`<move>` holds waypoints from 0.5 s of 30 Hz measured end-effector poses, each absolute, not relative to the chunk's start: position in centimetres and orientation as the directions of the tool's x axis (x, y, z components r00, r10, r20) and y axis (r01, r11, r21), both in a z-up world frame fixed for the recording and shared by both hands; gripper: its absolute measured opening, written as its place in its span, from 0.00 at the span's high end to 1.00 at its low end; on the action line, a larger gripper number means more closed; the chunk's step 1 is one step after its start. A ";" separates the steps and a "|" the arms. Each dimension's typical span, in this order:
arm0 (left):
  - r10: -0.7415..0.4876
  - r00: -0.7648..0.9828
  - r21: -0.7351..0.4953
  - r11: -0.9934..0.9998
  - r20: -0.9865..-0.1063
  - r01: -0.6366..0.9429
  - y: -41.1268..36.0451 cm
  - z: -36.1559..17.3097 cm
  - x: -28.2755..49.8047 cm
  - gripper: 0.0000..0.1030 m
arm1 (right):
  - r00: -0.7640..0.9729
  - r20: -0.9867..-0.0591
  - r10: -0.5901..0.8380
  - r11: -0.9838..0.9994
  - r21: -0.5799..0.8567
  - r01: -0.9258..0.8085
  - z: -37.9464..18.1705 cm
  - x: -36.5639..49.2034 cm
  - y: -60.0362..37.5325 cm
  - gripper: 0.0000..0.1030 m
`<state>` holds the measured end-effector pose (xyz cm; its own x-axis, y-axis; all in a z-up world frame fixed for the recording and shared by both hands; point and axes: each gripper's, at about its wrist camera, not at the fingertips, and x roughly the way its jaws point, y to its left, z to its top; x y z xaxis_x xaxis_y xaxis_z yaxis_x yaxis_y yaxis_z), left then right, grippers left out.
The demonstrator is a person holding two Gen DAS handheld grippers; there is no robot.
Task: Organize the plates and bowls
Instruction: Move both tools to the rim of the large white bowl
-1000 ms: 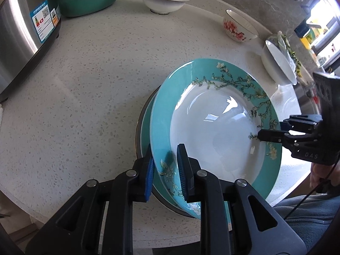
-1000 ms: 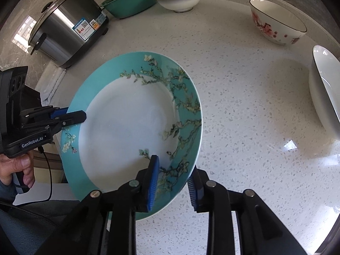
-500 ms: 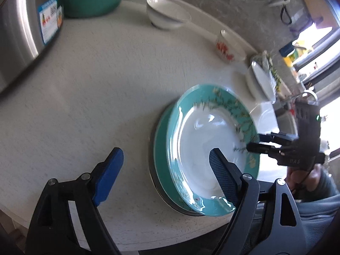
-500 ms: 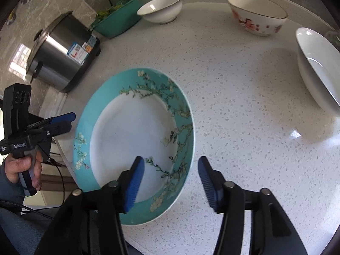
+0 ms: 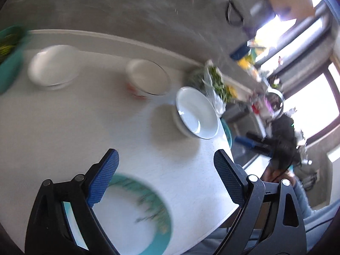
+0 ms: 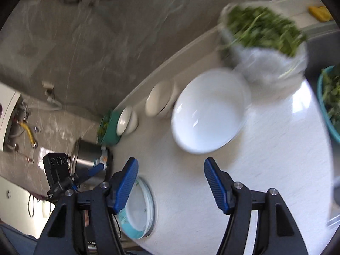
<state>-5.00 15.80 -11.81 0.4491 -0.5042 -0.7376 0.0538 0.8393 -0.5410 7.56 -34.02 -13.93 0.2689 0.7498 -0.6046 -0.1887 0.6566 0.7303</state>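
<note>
Both tongs are empty, and their jaws are opening with nothing between them.

From the left wrist view, the left tongs (image 5: 165, 178) hang spread above the counter (image 5: 106, 127). The teal plate (image 5: 131, 218) lies flat below them, apart from the pads. Further off sit a wide white bowl (image 5: 196, 113), a floral bowl (image 5: 146, 79) and a small white bowl (image 5: 53, 68), all blurred. The right tongs (image 5: 252, 143) show faintly beyond the counter's edge.

From the right wrist view, the right tongs (image 6: 171, 182) point toward the wide white bowl (image 6: 209, 111), which lies near a bag of greens (image 6: 263, 40). The teal plate (image 6: 138, 210) rests on another dish near the counter's edge.

Judging by the aim, the wide bowl is probably next. A good grasp would slow first, take its near rim squarely between the pads, and keep clear of the bag.
</note>
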 end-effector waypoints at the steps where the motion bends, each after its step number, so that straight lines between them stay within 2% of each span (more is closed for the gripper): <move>1: -0.483 0.422 -0.510 0.858 -0.767 0.056 13.9 -12.5 -3.2 0.12 | 0.277 -0.607 0.745 0.661 0.727 -0.185 -14.0 8.3 -35.2 0.33; 8: -0.405 0.316 -0.412 0.910 -0.858 0.051 5.3 -17.8 5.3 0.12 | 0.229 -0.619 0.751 0.651 0.752 -0.106 -17.6 13.7 -39.1 0.33; 15: -0.382 0.284 -0.394 0.919 -0.880 0.014 3.7 -21.2 9.7 0.16 | 0.125 -0.631 0.765 0.642 0.762 -0.085 -21.0 16.6 -37.3 0.35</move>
